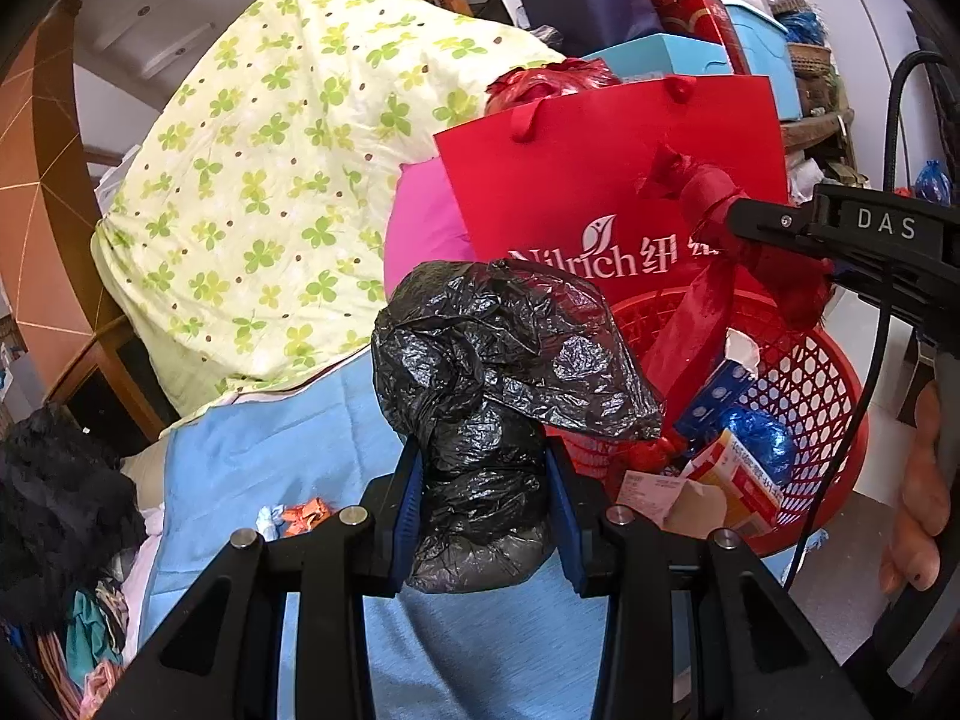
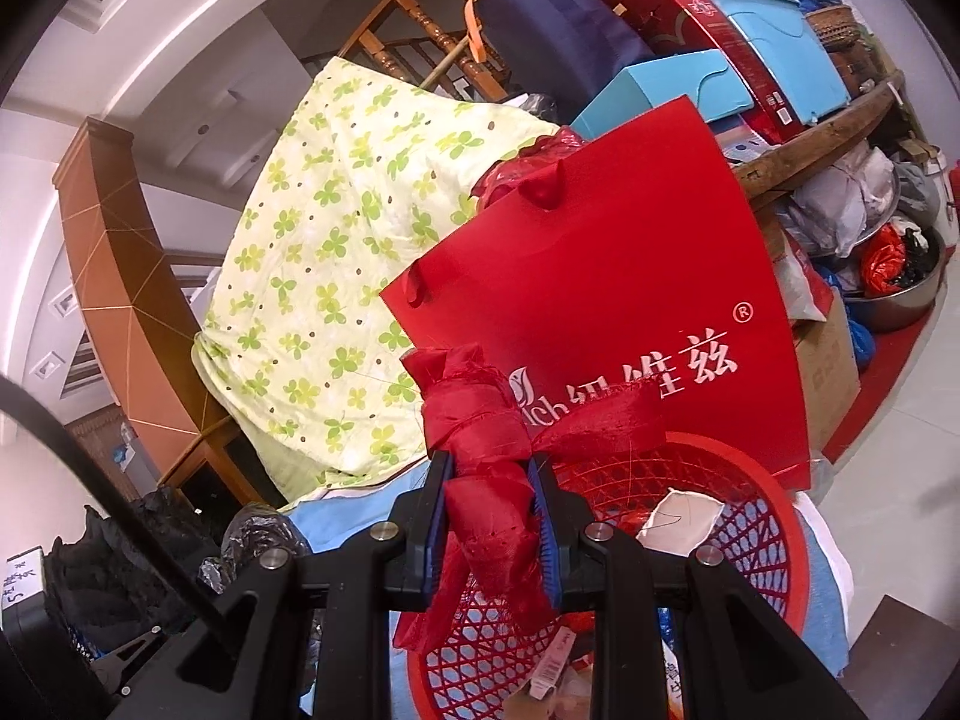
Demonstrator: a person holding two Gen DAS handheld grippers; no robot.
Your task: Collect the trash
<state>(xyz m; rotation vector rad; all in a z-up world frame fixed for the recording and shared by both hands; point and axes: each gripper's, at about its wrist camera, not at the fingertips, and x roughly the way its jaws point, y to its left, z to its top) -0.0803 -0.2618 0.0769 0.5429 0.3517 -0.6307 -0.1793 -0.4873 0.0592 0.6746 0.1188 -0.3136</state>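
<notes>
My left gripper (image 1: 483,504) is shut on a crumpled black plastic bag (image 1: 498,360), held above the blue sheet just left of the red mesh basket (image 1: 804,378). My right gripper (image 2: 489,516) is shut on a bunch of red ribbon (image 2: 480,420) and holds it over the basket (image 2: 708,468). In the left wrist view the right gripper (image 1: 738,222) reaches in from the right with the ribbon (image 1: 696,294) hanging down into the basket. The basket holds paper scraps, small boxes and a blue wrapper (image 1: 759,432).
A red paper gift bag (image 1: 600,180) stands behind the basket (image 2: 600,300). A green-clover quilt (image 1: 270,180) is piled at the left. Small wrappers (image 1: 300,519) lie on the blue sheet (image 1: 270,462). Boxes and bags are stacked at the back right (image 2: 750,42).
</notes>
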